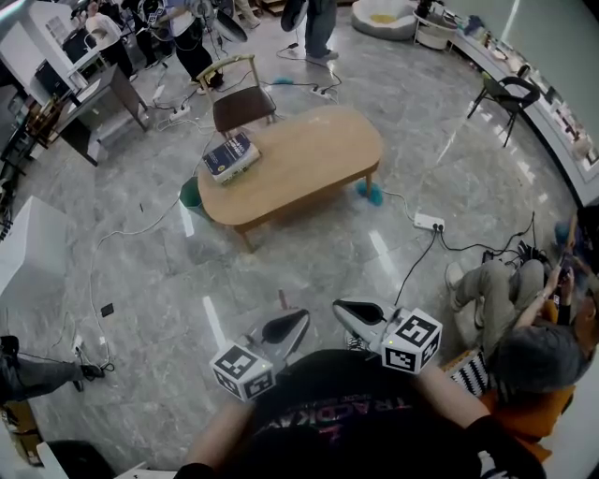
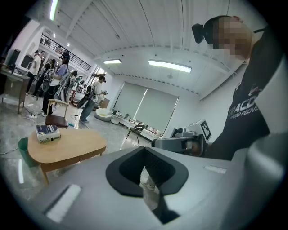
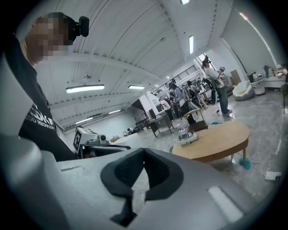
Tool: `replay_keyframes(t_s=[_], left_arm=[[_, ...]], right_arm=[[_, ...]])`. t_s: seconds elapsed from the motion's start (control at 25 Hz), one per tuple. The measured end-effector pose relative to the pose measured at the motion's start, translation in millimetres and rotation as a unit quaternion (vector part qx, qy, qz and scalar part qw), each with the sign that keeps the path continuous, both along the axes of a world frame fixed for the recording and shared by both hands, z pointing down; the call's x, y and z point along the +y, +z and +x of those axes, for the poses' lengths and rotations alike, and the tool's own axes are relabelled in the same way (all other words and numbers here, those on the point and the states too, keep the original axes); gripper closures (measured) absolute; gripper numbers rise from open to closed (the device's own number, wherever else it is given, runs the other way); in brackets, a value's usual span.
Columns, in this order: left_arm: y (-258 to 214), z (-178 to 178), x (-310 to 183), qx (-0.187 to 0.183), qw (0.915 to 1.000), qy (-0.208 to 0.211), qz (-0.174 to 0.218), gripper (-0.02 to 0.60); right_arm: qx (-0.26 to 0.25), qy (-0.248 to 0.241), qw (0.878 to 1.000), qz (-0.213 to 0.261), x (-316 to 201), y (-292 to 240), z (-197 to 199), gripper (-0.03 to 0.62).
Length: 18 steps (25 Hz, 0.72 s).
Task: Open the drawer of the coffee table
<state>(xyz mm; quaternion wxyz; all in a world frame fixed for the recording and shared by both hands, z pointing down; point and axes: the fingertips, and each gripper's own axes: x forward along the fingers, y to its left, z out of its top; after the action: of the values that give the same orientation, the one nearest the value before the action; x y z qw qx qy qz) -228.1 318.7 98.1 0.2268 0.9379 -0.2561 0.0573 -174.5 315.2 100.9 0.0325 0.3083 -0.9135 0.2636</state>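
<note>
Bright ceiling lights [image 2: 170, 66] glare on floor [image 1: 309, 253]; edges fisheye-warped.

A book [image 1: 230, 156] lies just in front of a chair [image 1: 241, 106] with a brown seat, and a green bin [image 1: 191, 195] stands on the grey floor [image 1: 309, 271] near them. A white power strip [image 1: 429, 222] lies on the floor, and a black cable [image 1: 416, 267] runs from it toward a person [image 1: 524, 323] sitting on the floor at the right. Farther back are a black chair [image 1: 510, 94], a white beanbag [image 1: 386, 17] and several standing people [image 1: 182, 28] beside a desk [image 1: 103, 98].

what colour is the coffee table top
Light wood tan, a plain finish; the coffee table shows best in the head view.
</note>
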Motion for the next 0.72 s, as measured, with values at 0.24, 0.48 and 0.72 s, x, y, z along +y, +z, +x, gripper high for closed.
replay_keyframes(t_s=[0.24, 0.48, 0.72], left_arm=[[1, 4, -3, -0.003, 1.0, 0.009, -0.002, 0.578], [2, 14, -7, -0.003, 0.9998, 0.014, -0.01, 0.578], [5, 29, -7, -0.008, 0.9997, 0.019, -0.016, 0.578]], right_arm=[[0.005, -0.016, 1.0, 0.007, -3, -2, -3, 0.592], [0.003, -0.015, 1.0, 0.005, -7, -1, 5, 0.592], [0.001, -0.017, 1.0, 0.001, -8, 5, 18, 0.592]])
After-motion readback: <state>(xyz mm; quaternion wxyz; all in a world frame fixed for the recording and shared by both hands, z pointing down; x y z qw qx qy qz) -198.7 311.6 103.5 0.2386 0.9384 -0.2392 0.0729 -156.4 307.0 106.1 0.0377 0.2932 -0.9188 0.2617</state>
